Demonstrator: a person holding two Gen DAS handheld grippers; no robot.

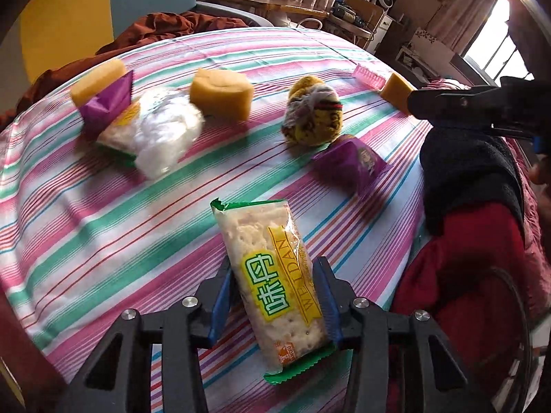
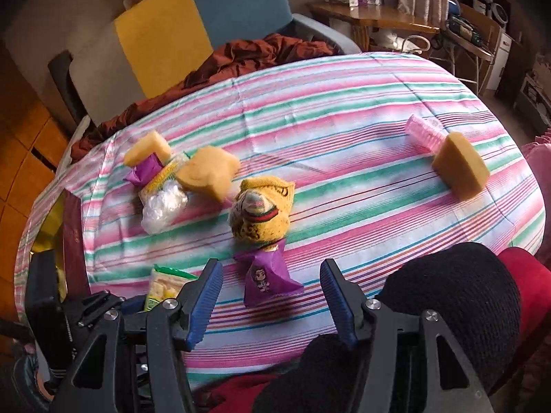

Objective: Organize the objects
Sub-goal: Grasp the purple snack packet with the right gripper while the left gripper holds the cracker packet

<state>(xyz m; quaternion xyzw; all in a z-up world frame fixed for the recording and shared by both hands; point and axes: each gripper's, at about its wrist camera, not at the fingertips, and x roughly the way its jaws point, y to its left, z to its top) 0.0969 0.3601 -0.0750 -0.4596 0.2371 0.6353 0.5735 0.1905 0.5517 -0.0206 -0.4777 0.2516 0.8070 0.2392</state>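
Note:
My left gripper is shut on a green-edged cracker packet and holds it above the striped cloth. The packet's end also shows in the right wrist view. My right gripper is open and empty, its jaws on either side of a purple snack packet, just above the cloth. That packet also shows in the left wrist view. A yellow rolled sock lies just beyond it. At the far left a pile holds a sponge, a purple packet, a cracker packet and a clear plastic bag.
A second sponge lies beside the pile. A pink comb and a third sponge lie at the far right. A dark red box stands at the left edge. A chair with rust-coloured cloth stands behind the table.

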